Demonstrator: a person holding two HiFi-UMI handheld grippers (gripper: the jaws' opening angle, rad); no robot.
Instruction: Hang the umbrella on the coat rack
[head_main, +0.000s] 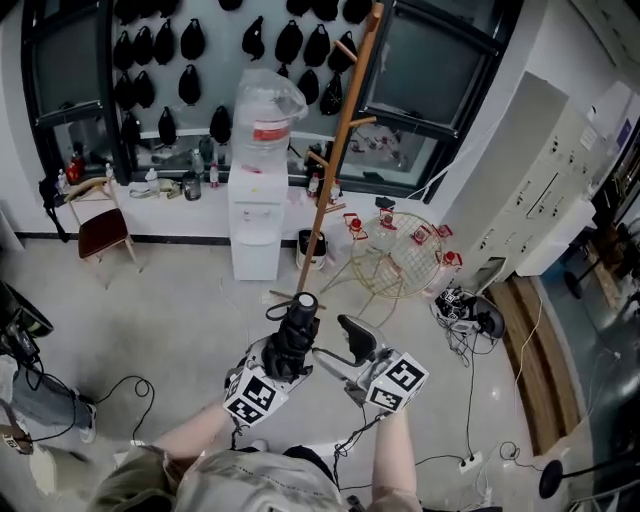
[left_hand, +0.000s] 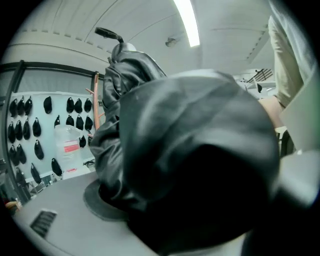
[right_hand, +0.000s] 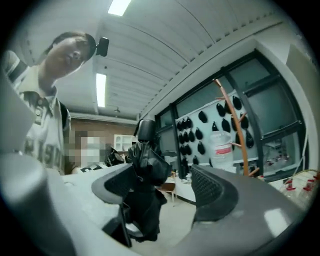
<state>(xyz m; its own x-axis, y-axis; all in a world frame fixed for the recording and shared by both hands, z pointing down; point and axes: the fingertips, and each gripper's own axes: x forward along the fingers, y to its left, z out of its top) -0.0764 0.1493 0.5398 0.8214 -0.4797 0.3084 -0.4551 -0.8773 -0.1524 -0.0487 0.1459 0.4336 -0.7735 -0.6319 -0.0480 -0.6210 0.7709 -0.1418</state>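
At chest level, the left gripper (head_main: 283, 362) is clamped on the bundled canopy of a folded black umbrella (head_main: 297, 330), which stands upright with its handle up. Just beside it, the right gripper (head_main: 347, 357) is wide open and empty, its pads clear of the fabric. Expect a light load: slack, slippery cloth over a stiff shaft. Grip the rigid handle (right_hand: 145, 130), not the cloth. The wooden coat rack (head_main: 336, 150) stands well beyond.
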